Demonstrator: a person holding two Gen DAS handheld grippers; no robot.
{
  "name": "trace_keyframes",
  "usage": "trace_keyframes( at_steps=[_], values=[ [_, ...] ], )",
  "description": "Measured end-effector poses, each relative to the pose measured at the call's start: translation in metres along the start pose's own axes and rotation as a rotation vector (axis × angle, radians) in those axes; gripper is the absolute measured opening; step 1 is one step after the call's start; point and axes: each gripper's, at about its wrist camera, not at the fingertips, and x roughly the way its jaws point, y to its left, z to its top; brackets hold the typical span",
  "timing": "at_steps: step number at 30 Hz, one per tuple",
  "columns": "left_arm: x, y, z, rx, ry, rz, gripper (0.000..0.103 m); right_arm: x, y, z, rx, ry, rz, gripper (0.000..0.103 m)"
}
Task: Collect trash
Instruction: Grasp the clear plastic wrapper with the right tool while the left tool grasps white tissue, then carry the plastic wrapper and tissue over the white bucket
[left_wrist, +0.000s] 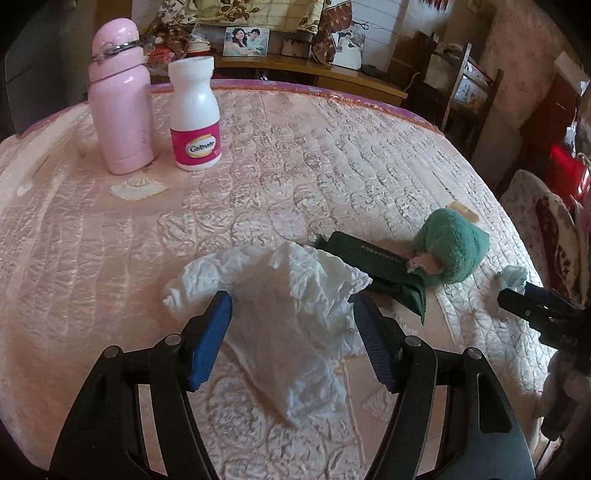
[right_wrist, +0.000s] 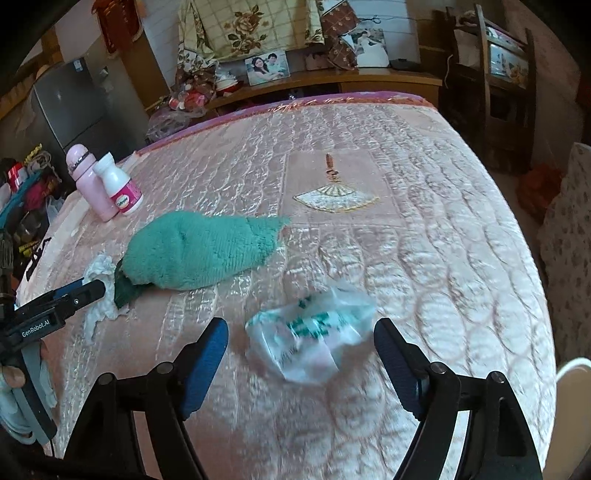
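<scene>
While both grippers hang over the pink quilt (right_wrist: 424, 206), each has a piece of trash lined up between open jaws, and neither pair of pads presses on anything.

The green towel (right_wrist: 199, 251) serves as the landmark. In the left wrist view the tissue (left_wrist: 288, 288) lies just left of the towel and nearer the camera, its far edge overlapping a dark green wrapper (left_wrist: 373, 254) that runs under the towel. The left gripper (left_wrist: 293, 314) straddles the tissue's near part, jaws apart. In the right wrist view the bag (right_wrist: 314, 332), clear plastic with green print, lies right of the towel and nearer the camera, apart from it; the right gripper (right_wrist: 301, 339) stands wide around it without touching.

Both pieces look nearly weightless and limp. The tissue is crumpled, soft and tearable, so I would pinch a raised ridge near its middle rather than a thin corner. The bag is thin and probably slippery; closing on the bunched centre should hold better than a single film edge. The wrapper looks like crinkly foil and may lift with the tissue if caught.

Left of the towel and far back stand a pink flask (left_wrist: 120, 99) and a white bottle (left_wrist: 194, 118) labelled "Caltrate". The left gripper's body reads "GenRobot.AI" in the right wrist view. The wrapper's pale lettering and the bag's green print are too blurred to read.
</scene>
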Motion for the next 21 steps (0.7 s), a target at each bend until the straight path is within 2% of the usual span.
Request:
trace_keyframes(
  at_steps=[1,2,3,4,5,7,8,9,14,21],
  values=[
    [0.002,0.0,-0.001,-0.004,0.007,-0.015,0.059,0.003,0.002,0.0,-0.012,-0.005,-0.002,0.079],
    [0.003,0.0,-0.003,-0.006,0.01,-0.02,0.047,0.004,0.004,0.0,-0.024,-0.015,-0.011,0.079],
    [0.001,0.0,-0.005,0.004,-0.002,-0.005,0.039,0.005,0.006,0.0,-0.035,-0.021,-0.016,0.074],
    [0.0,0.0,-0.006,0.005,0.007,-0.013,0.026,0.005,0.007,0.0,-0.041,-0.024,-0.016,0.067],
    [-0.002,0.001,-0.008,0.001,0.013,-0.026,0.02,0.004,0.007,0.001,-0.043,-0.029,0.003,0.053],
    [-0.008,0.002,-0.011,-0.008,0.019,-0.037,0.013,0.003,0.006,0.0,-0.037,-0.023,0.017,0.047],
    [-0.012,0.003,-0.013,-0.014,0.021,-0.045,0.013,0.001,0.006,0.0,-0.036,-0.019,0.021,0.035],
    [-0.017,0.004,-0.017,-0.021,0.02,-0.055,0.012,-0.002,0.005,-0.002,-0.032,-0.02,0.038,0.032],
    [-0.048,-0.003,-0.035,-0.022,0.005,-0.077,0.01,-0.027,0.006,-0.015,-0.026,-0.045,0.078,0.031],
    [-0.084,-0.037,-0.056,0.002,-0.011,-0.106,0.01,-0.068,0.015,-0.044,-0.031,-0.061,0.121,0.031]
  ],
)
